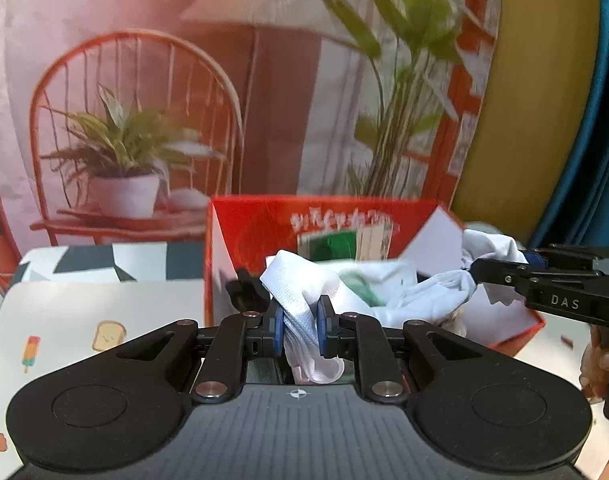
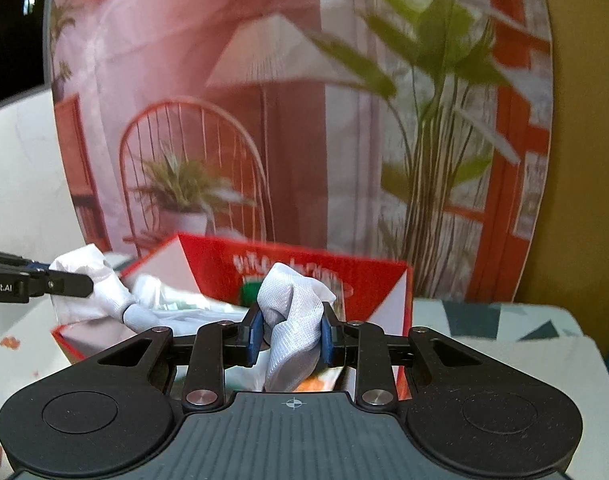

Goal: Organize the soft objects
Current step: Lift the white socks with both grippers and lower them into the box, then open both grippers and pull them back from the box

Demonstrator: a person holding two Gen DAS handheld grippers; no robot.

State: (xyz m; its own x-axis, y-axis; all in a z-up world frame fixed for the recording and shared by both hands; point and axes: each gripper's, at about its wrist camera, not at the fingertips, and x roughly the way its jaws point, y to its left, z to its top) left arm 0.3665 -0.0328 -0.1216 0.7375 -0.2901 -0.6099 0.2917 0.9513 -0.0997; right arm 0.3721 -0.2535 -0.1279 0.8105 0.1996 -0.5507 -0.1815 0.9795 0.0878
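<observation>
A white cloth (image 1: pixel 304 304) is stretched between both grippers over an open red box (image 1: pixel 232 248). My left gripper (image 1: pixel 300 328) is shut on one bunched end of the cloth. My right gripper (image 2: pixel 290 334) is shut on the other end (image 2: pixel 292 312). In the left wrist view the right gripper (image 1: pixel 476 272) comes in from the right, pinching cloth above the box's right side. In the right wrist view the left gripper (image 2: pixel 86 284) comes in from the left, holding cloth over the box (image 2: pixel 376 280). The cloth's middle sags into the box.
The box stands on a table with a white mat printed with toast and ice lolly pictures (image 1: pixel 84 328). A round backdrop picture of a chair, plants and a lamp (image 2: pixel 264 120) stands close behind the box. A yellow wall (image 2: pixel 584 160) is at the right.
</observation>
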